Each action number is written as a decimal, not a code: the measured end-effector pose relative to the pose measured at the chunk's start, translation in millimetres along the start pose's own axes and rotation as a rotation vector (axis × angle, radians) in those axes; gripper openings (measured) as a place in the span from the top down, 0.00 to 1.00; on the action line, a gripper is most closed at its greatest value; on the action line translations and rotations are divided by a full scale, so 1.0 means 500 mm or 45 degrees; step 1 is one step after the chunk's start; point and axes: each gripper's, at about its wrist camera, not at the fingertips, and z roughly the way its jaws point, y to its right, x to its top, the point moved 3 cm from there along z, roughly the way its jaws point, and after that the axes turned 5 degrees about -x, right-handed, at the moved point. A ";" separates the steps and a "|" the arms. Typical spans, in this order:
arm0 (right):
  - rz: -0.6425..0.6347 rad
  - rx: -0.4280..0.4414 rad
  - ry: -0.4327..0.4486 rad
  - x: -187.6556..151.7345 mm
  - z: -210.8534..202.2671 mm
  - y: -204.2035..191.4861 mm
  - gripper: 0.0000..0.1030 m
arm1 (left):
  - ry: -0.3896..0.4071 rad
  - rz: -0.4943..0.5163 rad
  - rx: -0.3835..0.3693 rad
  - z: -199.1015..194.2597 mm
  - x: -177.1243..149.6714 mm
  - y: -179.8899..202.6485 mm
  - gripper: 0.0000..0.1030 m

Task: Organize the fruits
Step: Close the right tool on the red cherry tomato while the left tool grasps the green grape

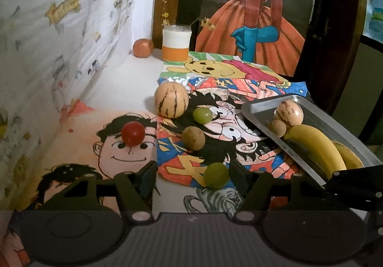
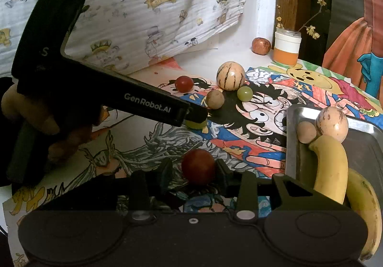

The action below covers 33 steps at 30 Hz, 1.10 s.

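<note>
A steel tray (image 2: pixel 290 147) at the table's right held two bananas (image 2: pixel 331 166), a striped melon (image 2: pixel 331 126) and a small brown fruit (image 2: pixel 306 132). The right gripper (image 2: pixel 195 172) closed on a red grape (image 2: pixel 198 166); the left gripper (image 1: pixel 191 176), marked "GenRobot.AI", stood open around a green grape (image 1: pixel 216 175).

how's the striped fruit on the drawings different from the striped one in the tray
The striped fruit on the drawings looks rounder, with bold dark stripes; the striped fruit in the metal tray looks more egg-shaped in the right wrist view, with fainter stripes. The first stands alone; the second touches a banana. Both are tan and smooth.
</note>
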 end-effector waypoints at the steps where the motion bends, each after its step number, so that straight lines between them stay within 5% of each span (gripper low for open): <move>1: 0.002 0.000 0.000 0.000 0.000 0.000 0.60 | 0.011 0.013 0.009 -0.002 0.000 0.003 0.32; 9: 0.007 -0.005 0.001 -0.001 -0.003 0.000 0.60 | 0.035 0.120 0.041 -0.005 -0.001 0.023 0.29; 19: 0.014 -0.010 0.003 -0.002 -0.004 0.000 0.60 | 0.004 0.138 -0.067 0.006 -0.006 0.035 0.49; 33: 0.015 -0.010 0.004 -0.004 -0.005 0.001 0.66 | -0.074 0.046 -0.183 0.025 -0.008 0.032 0.64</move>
